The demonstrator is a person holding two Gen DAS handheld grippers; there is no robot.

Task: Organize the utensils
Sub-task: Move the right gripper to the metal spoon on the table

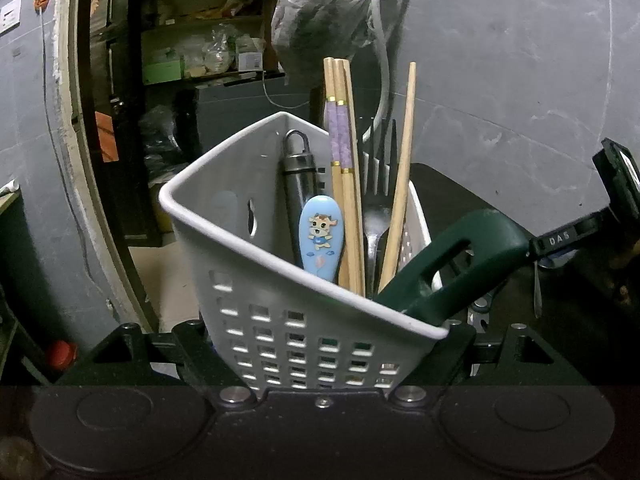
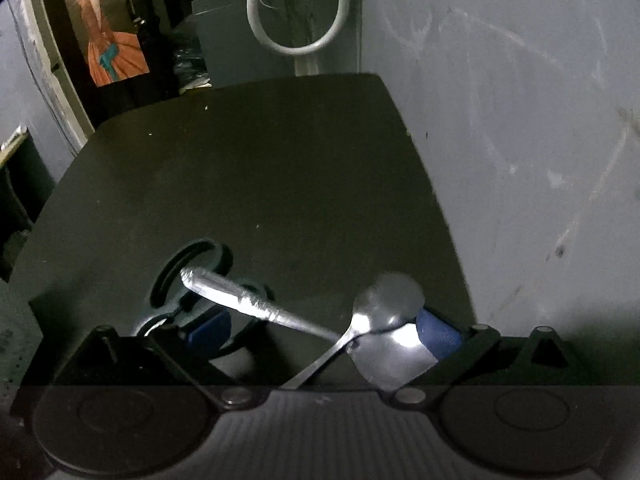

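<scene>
while i'm looking through the left wrist view, my left gripper [image 1: 320, 344] is clamping the white basket [image 1: 248, 280], already loaded with chopsticks [image 1: 343, 160], a blue spoon [image 1: 321, 236], a black fork [image 1: 376, 184] and a green handle [image 1: 452, 268]. in the right wrist view, my right gripper [image 2: 320, 340] is standing wide around two metal spoons [image 2: 384, 300] on the dark table [image 2: 260, 168], their handles crossing; those are remaining, and i'm unable to tell whether the pads are touching them.

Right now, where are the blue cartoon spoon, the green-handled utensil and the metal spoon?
blue cartoon spoon [image 1: 321, 237]: left wrist view, on its printed handle end.
green-handled utensil [image 1: 460, 268]: left wrist view, on the handle beside its slot.
metal spoon [image 2: 390, 298]: right wrist view, on the bowl.
</scene>
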